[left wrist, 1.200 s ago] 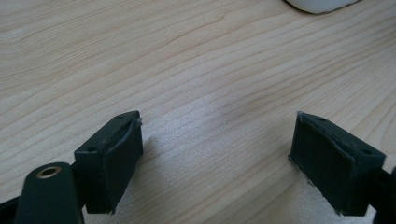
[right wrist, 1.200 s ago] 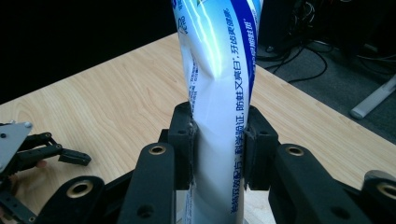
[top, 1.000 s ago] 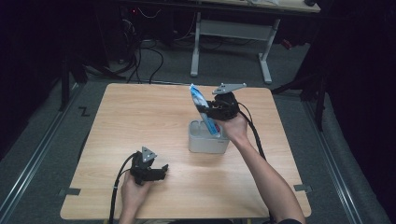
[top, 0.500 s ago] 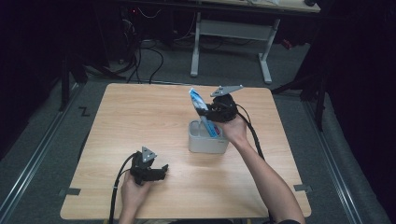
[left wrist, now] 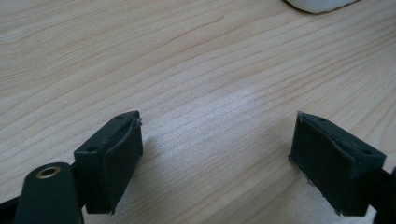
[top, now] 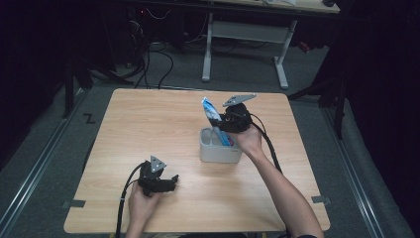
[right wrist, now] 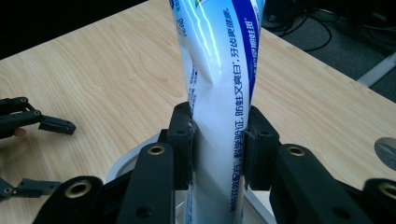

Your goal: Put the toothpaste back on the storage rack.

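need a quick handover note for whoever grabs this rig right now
Right gripper: shut on the toothpaste tube, held upright with its lower end inside the grey holder.
Left gripper: open, holding nothing, low over the table near the front edge.
Done: tube gripped and lowered partway into the holder.
Left: probably ease it further in, open the fingers, pull back.

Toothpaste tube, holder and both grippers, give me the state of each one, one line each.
Toothpaste tube: clamped mid-body, upright, lower end inside the holder.
Holder: standing upright on the table, tube tip in it.
Right gripper: shut on the tube, above the holder.
Left gripper: open, holding nothing, low over bare wood.
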### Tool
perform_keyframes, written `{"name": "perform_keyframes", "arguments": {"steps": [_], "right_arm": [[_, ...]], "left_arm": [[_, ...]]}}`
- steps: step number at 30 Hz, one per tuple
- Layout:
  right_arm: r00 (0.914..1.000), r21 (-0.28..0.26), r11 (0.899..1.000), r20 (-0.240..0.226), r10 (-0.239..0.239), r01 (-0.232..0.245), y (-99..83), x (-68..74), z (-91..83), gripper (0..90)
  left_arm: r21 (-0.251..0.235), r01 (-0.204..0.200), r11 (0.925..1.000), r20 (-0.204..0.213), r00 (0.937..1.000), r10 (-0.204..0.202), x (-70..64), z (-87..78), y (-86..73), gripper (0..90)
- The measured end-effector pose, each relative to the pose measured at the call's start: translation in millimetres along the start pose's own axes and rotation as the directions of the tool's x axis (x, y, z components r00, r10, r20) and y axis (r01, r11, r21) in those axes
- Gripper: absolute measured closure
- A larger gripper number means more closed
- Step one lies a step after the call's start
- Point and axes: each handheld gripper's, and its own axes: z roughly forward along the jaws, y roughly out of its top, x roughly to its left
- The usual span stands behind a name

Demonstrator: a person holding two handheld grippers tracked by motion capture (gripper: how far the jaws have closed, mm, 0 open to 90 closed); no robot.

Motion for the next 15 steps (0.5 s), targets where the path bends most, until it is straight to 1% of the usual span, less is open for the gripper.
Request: {"name": "perform_keyframes", "arguments": {"steps": [5, 7, 9, 11, 15], "right_arm": [[1.0, 0.01, 1.0, 0.004, 0.0, 0.0, -1.4, 0.8, 1.6, 68.8], [0.9998, 0.02, 1.0, 0.014, -0.014, 0.014, -2.8, 1.1, 2.1, 68.8], [0.9998, 0.019, 1.0, 0.016, -0.009, 0.009, -4.6, 0.3, 1.9, 68.7], [0.9999, 0.02, 1.0, 0.012, 0.006, -0.006, -7.3, -1.4, 1.7, 68.6], [0.9998, 0.027, 1.0, 0.018, 0.003, -0.003, -11.2, -2.1, 1.1, 68.5]], "left_arm": [[0.001, -0.001, 1.0, 0.001, 1.0, 0.001, 0.0, 0.0, 0.0, 17.0], [0.0, 0.0, 1.0, 0.001, 1.0, 0.0, -0.1, 0.0, 0.0, 17.0], [-0.001, 0.0, 1.0, 0.0, 1.0, 0.0, -0.1, 0.1, 0.0, 17.0], [0.0, -0.001, 1.0, 0.001, 1.0, 0.001, -0.1, 0.0, 0.0, 17.0], [-0.003, 0.001, 1.0, 0.001, 1.0, -0.001, -0.2, 0.2, 0.0, 17.0]]}}
